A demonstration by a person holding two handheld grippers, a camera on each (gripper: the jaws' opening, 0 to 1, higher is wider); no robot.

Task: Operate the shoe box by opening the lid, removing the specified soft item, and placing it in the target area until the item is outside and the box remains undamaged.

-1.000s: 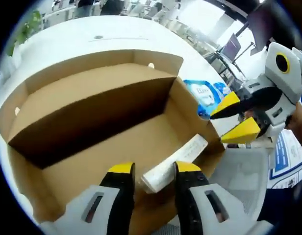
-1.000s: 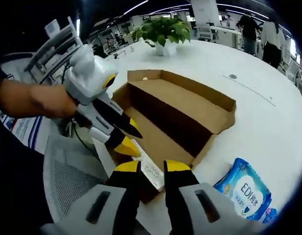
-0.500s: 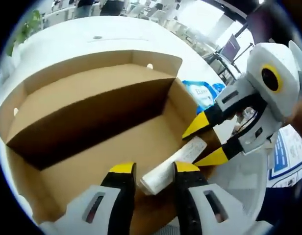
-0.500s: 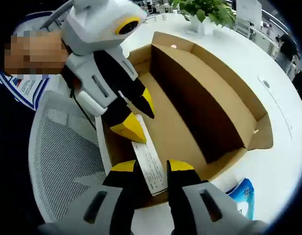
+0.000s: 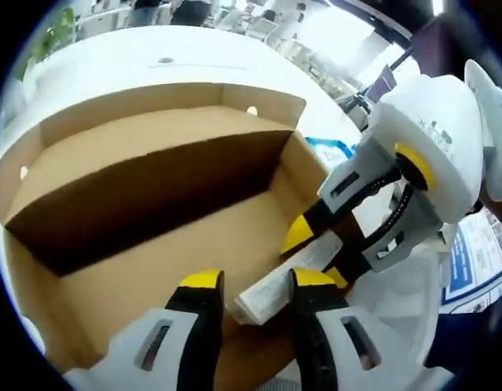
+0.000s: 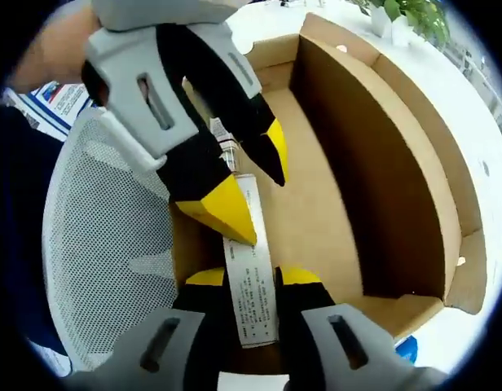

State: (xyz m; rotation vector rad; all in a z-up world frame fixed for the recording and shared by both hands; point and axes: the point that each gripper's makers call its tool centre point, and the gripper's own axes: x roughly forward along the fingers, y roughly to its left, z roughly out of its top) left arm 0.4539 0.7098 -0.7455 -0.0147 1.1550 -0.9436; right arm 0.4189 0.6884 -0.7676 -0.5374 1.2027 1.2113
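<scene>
Both grippers, left gripper [image 5: 249, 281] and right gripper [image 6: 249, 277], straddle a white printed paper strip [image 6: 251, 285] on the open brown cardboard box [image 5: 153, 147] wall with narrow jaws; contact unclear.

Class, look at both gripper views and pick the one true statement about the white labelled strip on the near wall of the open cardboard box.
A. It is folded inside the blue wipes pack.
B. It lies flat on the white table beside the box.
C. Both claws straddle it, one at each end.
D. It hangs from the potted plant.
C: the white labelled strip runs between the right claw jaws and up between the left claw jaws, on the cardboard box wall.
</scene>
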